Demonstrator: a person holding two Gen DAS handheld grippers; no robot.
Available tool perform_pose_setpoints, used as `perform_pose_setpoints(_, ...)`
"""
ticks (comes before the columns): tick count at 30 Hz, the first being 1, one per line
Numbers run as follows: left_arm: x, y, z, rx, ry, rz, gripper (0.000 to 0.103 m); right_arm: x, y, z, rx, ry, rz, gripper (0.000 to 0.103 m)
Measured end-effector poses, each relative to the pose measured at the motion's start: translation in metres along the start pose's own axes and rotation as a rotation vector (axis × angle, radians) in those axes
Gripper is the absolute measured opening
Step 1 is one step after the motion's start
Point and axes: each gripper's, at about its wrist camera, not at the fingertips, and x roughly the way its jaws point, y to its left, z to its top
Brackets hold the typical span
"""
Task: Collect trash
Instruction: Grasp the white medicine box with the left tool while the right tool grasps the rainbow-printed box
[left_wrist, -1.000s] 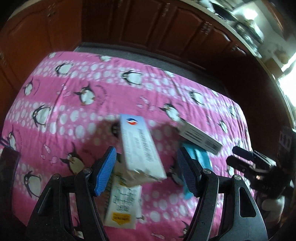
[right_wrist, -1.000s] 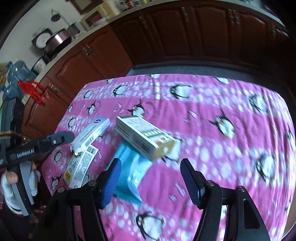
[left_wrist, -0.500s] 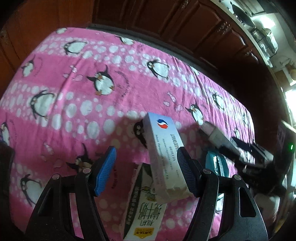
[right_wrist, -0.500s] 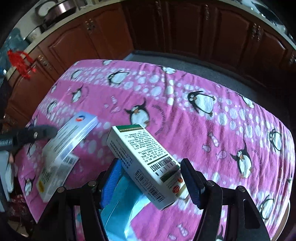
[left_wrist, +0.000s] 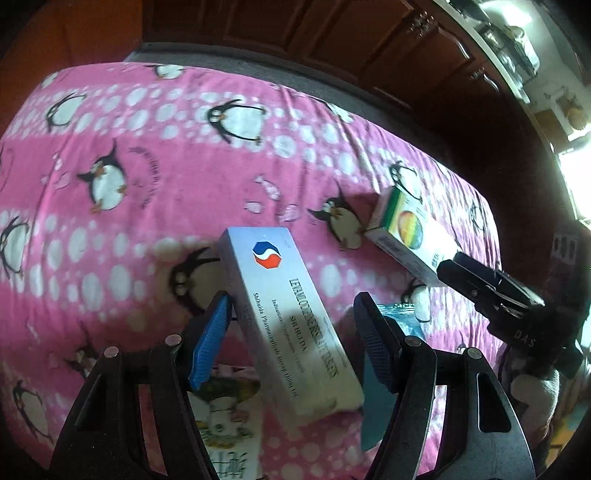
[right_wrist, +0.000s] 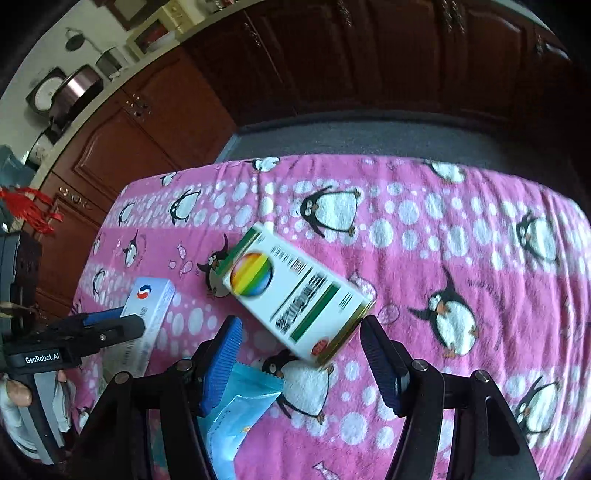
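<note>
Box (left_wrist: 291, 317) lengthwise along left claw (left_wrist: 291, 336)

Two cartons (left_wrist: 291, 325) (right_wrist: 295, 295) (one rainbow-marked) lie flat on pink cloth (left_wrist: 147, 184).

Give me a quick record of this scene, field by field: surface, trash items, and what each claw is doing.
surface: pink penguin-print cloth
item 1: long silver-white box, between left claw's fingers, not gripped
item 2: white box with rainbow circle, ahead of right claw
item 3: blue packet, near right claw's left finger
item 4: printed carton, partly under the silver box
left claw: open
right claw: open
</note>
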Motion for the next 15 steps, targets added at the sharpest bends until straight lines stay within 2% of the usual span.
perform_pose_setpoints(4,-0.001,-0.003,-0.003,0.016,0.008,0.013,0.067,0.001,0.015,0.003,-0.107,-0.006,-0.032,0.074)
perform_pose_setpoints(8,-0.009,-0.001,-0.012,0.01,0.008,0.031,0.067,0.009,0.025,0.008,-0.206,0.008,-0.073,0.074)
perform_pose_setpoints(12,-0.008,0.004,-0.019,-0.04,0.018,0.052,0.067,0.015,0.03,0.013,-0.289,0.005,-0.092,0.074)
perform_pose_setpoints(15,-0.003,0.002,-0.021,-0.068,-0.004,0.097,0.067,0.026,0.036,0.018,-0.357,0.034,-0.093,0.075)
